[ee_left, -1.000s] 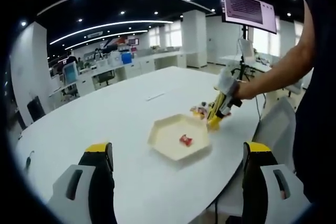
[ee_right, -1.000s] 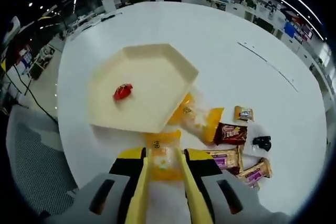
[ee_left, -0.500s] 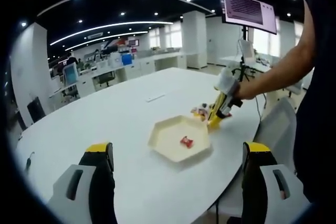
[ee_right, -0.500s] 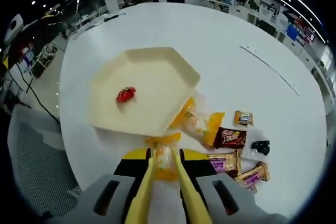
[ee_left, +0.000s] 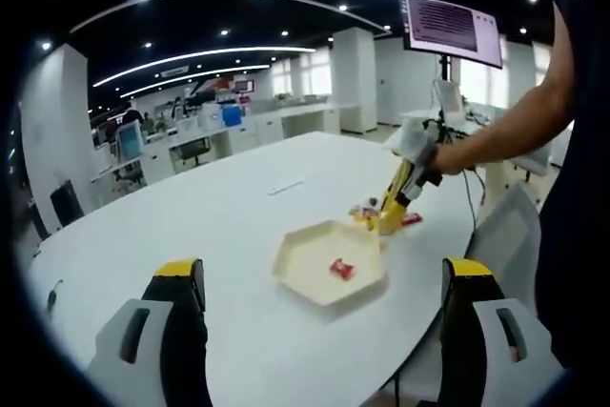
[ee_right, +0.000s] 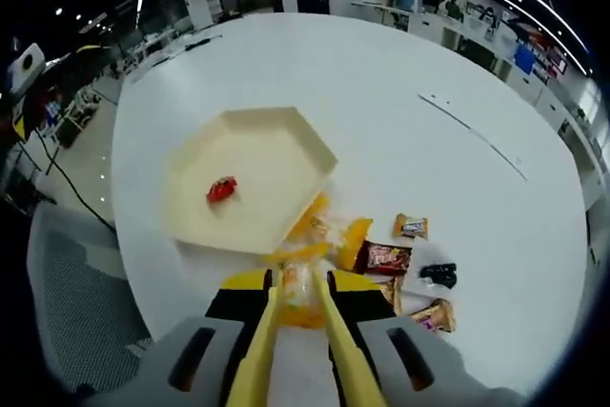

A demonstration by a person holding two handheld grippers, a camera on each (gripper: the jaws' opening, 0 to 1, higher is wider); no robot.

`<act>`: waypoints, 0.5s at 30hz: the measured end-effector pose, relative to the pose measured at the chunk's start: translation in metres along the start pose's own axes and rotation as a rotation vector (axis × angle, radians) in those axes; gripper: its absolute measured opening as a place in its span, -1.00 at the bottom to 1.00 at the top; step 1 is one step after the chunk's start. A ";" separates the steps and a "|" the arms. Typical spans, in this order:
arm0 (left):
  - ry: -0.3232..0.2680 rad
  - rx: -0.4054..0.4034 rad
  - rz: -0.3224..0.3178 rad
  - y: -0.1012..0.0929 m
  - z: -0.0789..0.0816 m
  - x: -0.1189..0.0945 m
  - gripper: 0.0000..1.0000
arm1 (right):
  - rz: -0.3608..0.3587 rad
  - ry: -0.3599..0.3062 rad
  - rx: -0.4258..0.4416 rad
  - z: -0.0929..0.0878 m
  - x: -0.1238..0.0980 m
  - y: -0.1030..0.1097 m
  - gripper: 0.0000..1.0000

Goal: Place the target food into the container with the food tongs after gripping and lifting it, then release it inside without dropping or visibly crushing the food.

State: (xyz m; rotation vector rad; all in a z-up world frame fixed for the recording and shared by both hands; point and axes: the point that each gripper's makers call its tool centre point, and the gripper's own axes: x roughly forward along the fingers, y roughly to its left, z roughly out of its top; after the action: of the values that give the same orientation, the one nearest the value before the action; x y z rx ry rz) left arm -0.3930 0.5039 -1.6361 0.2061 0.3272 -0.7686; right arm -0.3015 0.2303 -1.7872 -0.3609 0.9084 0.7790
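In the right gripper view, a cream hexagonal tray point(ee_right: 250, 178) sits on the white tabletop point(ee_right: 400, 73), holding a red wrapped candy point(ee_right: 221, 189). The right gripper point(ee_right: 294, 285), its yellow tongs clenched on a yellow snack packet point(ee_right: 297, 278), hangs above the tray's near edge. Further wrapped snacks point(ee_right: 386, 259) lie rightward. The left gripper point(ee_left: 319, 283) has its fingers point(ee_left: 181, 278) spread wide, holding nothing.
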 end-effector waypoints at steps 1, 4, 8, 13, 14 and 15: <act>-0.001 0.002 0.001 0.001 0.001 0.000 0.98 | 0.001 0.000 -0.003 0.002 -0.002 0.000 -0.57; -0.003 0.006 0.000 0.002 0.002 0.001 0.98 | 0.001 -0.006 -0.006 0.010 -0.010 -0.005 -0.57; -0.005 0.016 -0.009 0.002 0.004 0.002 0.98 | -0.004 -0.019 -0.014 0.021 -0.021 -0.007 -0.57; -0.009 0.024 -0.016 0.004 0.007 0.003 0.98 | -0.016 -0.031 -0.032 0.031 -0.029 -0.011 -0.56; -0.010 0.026 -0.018 0.005 0.008 0.003 0.98 | -0.020 -0.034 -0.033 0.033 -0.030 -0.012 -0.56; -0.011 0.026 -0.019 0.005 0.008 0.003 0.98 | -0.019 -0.037 -0.030 0.034 -0.031 -0.013 -0.56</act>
State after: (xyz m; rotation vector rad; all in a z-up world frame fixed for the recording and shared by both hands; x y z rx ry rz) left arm -0.3858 0.5028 -1.6291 0.2234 0.3093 -0.7929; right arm -0.2840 0.2280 -1.7428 -0.3800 0.8579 0.7802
